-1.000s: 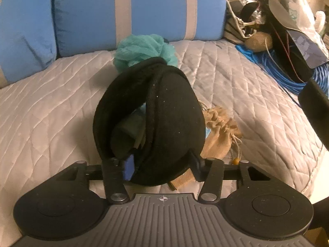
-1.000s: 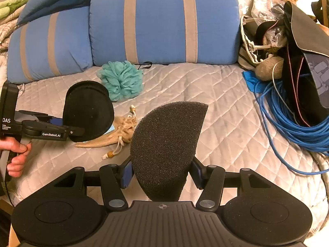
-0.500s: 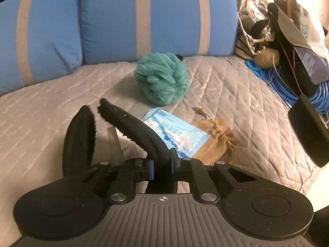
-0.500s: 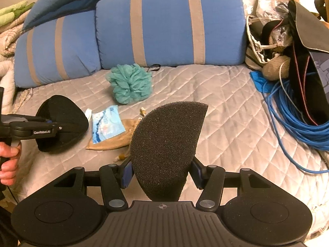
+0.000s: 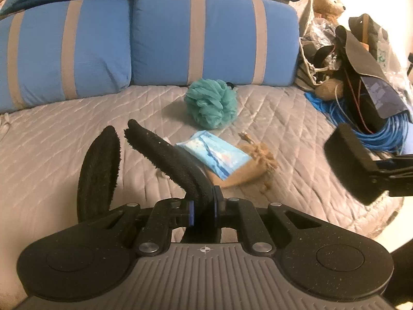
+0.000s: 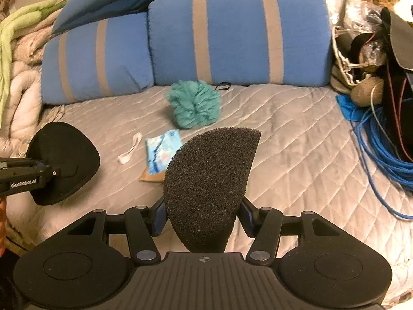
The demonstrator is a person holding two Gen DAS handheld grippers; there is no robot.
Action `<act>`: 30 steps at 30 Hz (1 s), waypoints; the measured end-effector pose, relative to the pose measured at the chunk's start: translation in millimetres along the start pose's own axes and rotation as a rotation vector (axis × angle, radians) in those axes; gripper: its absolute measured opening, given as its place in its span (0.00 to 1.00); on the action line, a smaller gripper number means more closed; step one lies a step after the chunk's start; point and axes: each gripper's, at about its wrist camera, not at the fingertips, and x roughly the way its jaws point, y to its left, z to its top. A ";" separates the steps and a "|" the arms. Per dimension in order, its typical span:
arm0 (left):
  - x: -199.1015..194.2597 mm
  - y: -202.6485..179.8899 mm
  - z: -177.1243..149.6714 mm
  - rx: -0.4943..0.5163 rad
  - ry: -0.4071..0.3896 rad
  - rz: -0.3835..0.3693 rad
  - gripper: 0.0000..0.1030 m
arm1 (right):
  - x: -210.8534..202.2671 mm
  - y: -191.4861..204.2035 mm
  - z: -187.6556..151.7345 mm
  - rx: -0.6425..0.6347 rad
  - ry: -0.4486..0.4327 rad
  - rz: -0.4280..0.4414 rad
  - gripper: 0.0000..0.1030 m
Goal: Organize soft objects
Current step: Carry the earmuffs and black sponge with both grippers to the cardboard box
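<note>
The left gripper (image 5: 202, 209) is clamped on one flap of a folding black fleece pad (image 5: 165, 160), held above the quilted grey bed cover (image 5: 284, 118); its other flap (image 5: 99, 168) hangs loose to the left. The right gripper (image 6: 202, 217) squeezes a dark grey half-round foam sponge (image 6: 210, 180) upright between its fingers. On the bed between them lie a teal mesh bath pouf (image 6: 195, 104), a light blue printed tissue packet (image 6: 162, 149) overlapping a tan drawstring pouch (image 5: 247, 170), and a small white loop (image 6: 130, 148), perhaps a hair tie. Both hands seem to be mid-carry. Next comes choosing a drop spot, likely beside the pouf, then lowering and releasing each piece without covering the packet.
</note>
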 end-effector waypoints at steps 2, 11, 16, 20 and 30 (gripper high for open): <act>-7.3 -2.3 -5.4 -0.018 -0.001 -0.003 0.13 | -1.7 4.5 -2.1 -0.016 0.001 0.011 0.57; -37.3 -17.2 -28.7 -0.041 -0.008 -0.030 0.12 | -20.0 8.7 -13.3 -0.034 -0.003 0.029 0.57; -50.2 -27.6 -41.4 -0.040 0.003 -0.054 0.13 | -35.4 3.8 -26.6 0.002 0.001 0.022 0.57; -59.2 -39.1 -51.5 -0.031 0.019 -0.083 0.12 | -46.1 8.3 -42.2 -0.009 0.014 0.013 0.57; -82.0 -64.6 -84.1 0.009 0.080 -0.118 0.13 | -75.4 26.9 -76.7 -0.001 0.030 0.027 0.57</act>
